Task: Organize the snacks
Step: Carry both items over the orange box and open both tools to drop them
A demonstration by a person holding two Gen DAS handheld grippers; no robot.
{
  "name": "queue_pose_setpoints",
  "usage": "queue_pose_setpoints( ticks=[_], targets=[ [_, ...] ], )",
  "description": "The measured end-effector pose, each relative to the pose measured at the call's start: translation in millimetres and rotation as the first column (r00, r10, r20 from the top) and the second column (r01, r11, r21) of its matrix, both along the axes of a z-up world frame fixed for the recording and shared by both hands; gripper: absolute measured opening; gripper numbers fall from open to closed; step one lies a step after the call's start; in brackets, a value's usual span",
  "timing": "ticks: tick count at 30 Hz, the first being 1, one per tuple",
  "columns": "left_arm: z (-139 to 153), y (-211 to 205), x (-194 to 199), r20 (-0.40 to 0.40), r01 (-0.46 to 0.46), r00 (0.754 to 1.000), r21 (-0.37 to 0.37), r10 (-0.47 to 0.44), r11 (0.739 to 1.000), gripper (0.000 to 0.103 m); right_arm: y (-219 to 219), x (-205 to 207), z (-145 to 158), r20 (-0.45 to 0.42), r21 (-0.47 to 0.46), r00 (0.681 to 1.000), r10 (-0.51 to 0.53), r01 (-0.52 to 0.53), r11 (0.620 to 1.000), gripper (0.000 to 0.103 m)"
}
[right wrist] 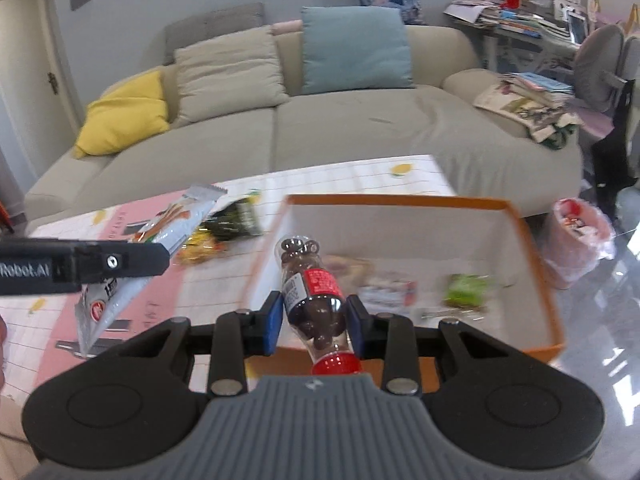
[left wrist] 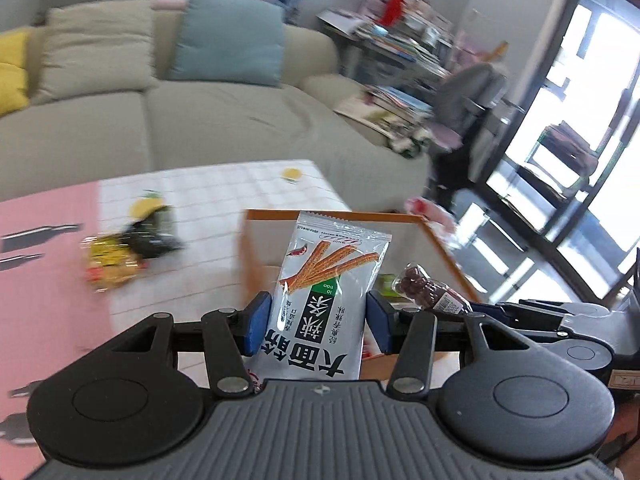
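My left gripper (left wrist: 318, 322) is shut on a silver snack-stick packet (left wrist: 324, 292), held upright above the near left rim of the orange box (left wrist: 336, 214). The packet also shows in the right wrist view (right wrist: 160, 236). My right gripper (right wrist: 315, 322) is shut on a small clear bottle of chocolate balls (right wrist: 312, 292) with a red cap, held over the front edge of the orange box (right wrist: 536, 240). That bottle shows in the left wrist view (left wrist: 430, 290). Loose yellow and dark packets (left wrist: 132, 248) lie on the table (left wrist: 224, 184).
The box holds several packets, among them a green one (right wrist: 466, 290) and a red-white one (right wrist: 390, 294). A beige sofa (right wrist: 320, 136) with cushions stands behind the table. A pink bin (right wrist: 576, 240) stands right of the box. A cluttered desk (right wrist: 532, 20) is at the far right.
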State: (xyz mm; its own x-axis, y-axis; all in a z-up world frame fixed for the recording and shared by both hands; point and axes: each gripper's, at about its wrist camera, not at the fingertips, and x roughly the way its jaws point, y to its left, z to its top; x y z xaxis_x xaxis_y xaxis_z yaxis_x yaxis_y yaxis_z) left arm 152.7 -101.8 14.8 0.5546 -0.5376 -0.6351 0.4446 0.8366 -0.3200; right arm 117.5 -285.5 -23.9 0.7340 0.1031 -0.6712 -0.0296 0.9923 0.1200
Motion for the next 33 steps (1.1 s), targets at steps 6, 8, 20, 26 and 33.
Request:
queue_pose_setpoints(
  ticks=[6, 8, 20, 26, 33],
  targets=[
    [-14, -63, 33, -0.064, 0.097, 0.993, 0.043, -0.094, 0.994, 0.058, -64, 26, 2, -0.099, -0.083, 0.994, -0.042, 0.034, 0.996, 0.032],
    [-25, -78, 45, -0.109, 0.114, 0.988, 0.037, -0.110, 0.993, 0.058, -81, 39, -3, -0.143, -0.112, 0.988, -0.059, 0.043, 0.993, 0.032],
    [-91, -148, 117, -0.322, 0.141, 0.940, 0.076, -0.109, 0.987, 0.058, -112, 103, -54, -0.393, -0.228, 0.915, -0.094, 0.003, 0.974, 0.032],
    [-113, -166, 129, -0.350, 0.149, 0.932, 0.133, -0.095, 0.980, 0.058, -105, 116, -69, -0.437, -0.288, 0.897, -0.062, -0.074, 0.955, 0.032],
    [-128, -183, 132, -0.378, 0.198, 0.919, 0.205, -0.109, 0.959, 0.059, -108, 131, -88, -0.509, -0.293, 0.859, -0.054, -0.114, 0.949, 0.032]
  ],
)
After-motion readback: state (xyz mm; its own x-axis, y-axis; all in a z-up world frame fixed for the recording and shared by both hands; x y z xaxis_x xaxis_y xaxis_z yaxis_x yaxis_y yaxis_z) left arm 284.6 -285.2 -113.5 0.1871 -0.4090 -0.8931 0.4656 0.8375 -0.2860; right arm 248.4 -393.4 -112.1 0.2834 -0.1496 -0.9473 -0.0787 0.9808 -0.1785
